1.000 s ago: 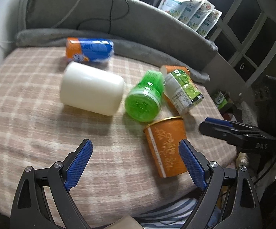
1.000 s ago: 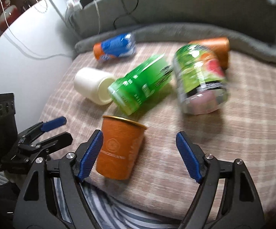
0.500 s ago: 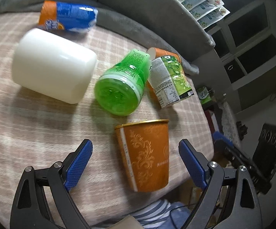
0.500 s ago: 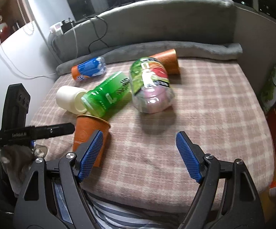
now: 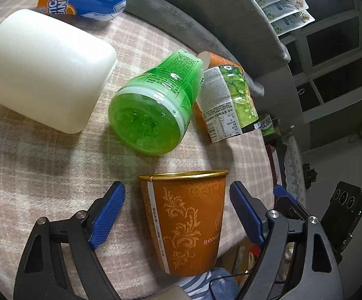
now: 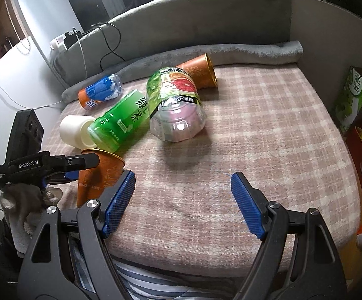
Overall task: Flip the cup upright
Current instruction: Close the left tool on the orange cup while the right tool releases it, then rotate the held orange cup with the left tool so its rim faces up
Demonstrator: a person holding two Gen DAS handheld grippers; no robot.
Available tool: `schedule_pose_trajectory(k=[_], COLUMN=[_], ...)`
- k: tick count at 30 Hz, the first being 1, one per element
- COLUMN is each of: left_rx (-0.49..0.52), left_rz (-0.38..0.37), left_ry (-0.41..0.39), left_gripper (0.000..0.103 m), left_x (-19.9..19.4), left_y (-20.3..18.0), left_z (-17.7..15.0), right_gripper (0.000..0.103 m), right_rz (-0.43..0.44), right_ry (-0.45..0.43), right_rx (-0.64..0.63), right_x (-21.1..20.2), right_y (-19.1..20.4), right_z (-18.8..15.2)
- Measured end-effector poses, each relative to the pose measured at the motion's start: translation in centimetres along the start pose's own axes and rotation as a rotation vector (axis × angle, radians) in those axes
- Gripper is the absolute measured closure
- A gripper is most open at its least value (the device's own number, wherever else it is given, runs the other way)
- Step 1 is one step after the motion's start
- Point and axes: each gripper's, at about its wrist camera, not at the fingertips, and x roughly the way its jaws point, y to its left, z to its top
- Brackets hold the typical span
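The left gripper (image 5: 177, 210) has moved in close since a second ago. Back then the orange paper cup (image 5: 188, 222) was off to one side of it. Now the cup sits right between its two blue pads (image 5: 108, 211), one on each side. The pads are wide apart and do not touch the cup yet, so this claw holds nothing.

The cup now looks like it is standing with its gold rim up, near the edge of the checked blanket (image 5: 43, 162). It is just in front of the green tea bottle (image 5: 155, 105), which lies on its side. So the flip looks close to done, or maybe done. I think the left claw is about to squeeze the cup to fix it or move it.

The left gripper points down and forward at the cup from the blanket's edge. In the right view its black body reaches in from the left, level with the cup's rim.

The right gripper (image 6: 182, 201) has pulled away from the cup. It hangs over bare blanket, to the right of the cup. Its pads are wide apart too, and it holds nothing.

Behind the green bottle lie a white cup (image 5: 45, 70), a clear bottle with a fruit label (image 6: 174, 107) and another orange cup (image 6: 201, 71).
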Motion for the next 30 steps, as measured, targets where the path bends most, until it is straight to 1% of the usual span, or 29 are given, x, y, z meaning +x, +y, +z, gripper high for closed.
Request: schedule_pose_trajectory(k=[3,8,18,22,30], left_rx=[-0.005,0.008,0.081,0.138,0.227], left_rz=[0.0,-0.007,0.033,0.062,0.098], left_ry=[0.003,0.004,-0.053,-0.092,-0.144], left_gripper=[0.026,0.032,0.033,0.033,0.033], left_x=[0.2,0.4,-0.6,-1.1,-1.5], left_y=[0.1,-0.2,-1.6,-2.5,-4.2], left_z=[0.2,0.3,0.0,-0.4,-1.0], right_gripper=[0.021,0.021,0.021,0.021,0.021], right_rz=[-0.01,-0.016,-0.019,-0.018,-0.019], right_ry=[-0.001,-0.006,-0.008,-0.008,-0.009], right_rx=[0.004,0.021,0.03,0.03,0.03], right_x=[0.1,0.0,0.0,0.0,0.0], right_y=[-0.2,-0.8,-1.0,-1.0,-1.0], right_z=[-0.1,-0.1,-0.2,-0.1,-0.1])
